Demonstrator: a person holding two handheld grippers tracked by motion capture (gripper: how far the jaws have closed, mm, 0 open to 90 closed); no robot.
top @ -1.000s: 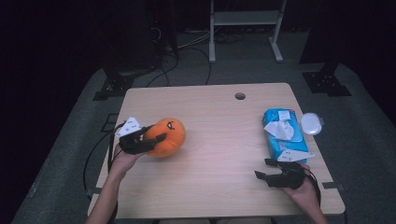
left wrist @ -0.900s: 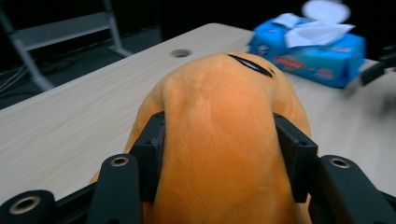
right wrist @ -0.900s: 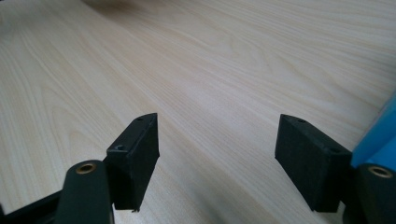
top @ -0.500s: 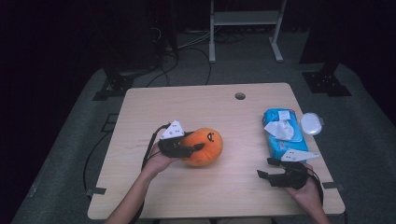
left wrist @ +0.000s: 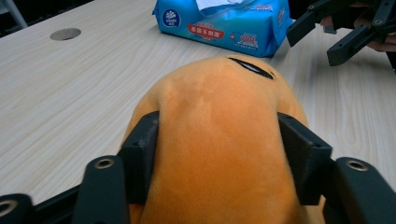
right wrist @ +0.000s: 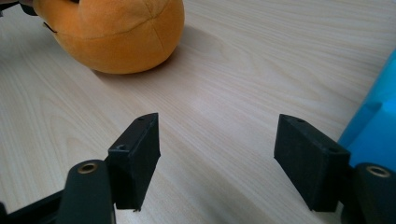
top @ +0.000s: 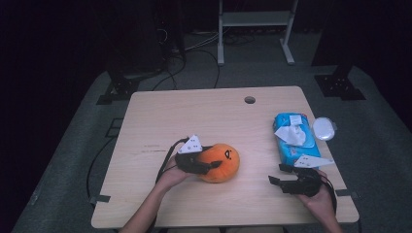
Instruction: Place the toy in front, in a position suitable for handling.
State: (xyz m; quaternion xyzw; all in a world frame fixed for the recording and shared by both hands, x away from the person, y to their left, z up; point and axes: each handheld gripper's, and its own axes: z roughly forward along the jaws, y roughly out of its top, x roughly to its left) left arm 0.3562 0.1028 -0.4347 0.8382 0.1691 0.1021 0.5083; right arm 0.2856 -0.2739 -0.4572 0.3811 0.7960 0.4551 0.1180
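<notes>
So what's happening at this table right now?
A person works with a hand-held tool in each hand. The left tool has its jaws around an orange plush toy resting on the wooden table; they have just been opening, though the pads still touch it. The right tool hangs open beside a blue pack of wipes.

We could not see the orange plush toy's (left wrist: 219, 154) lower half, cut off by the left gripper view's bottom edge. The blue wipes pack (right wrist: 373, 126) ran off the right gripper view's right edge.
</notes>
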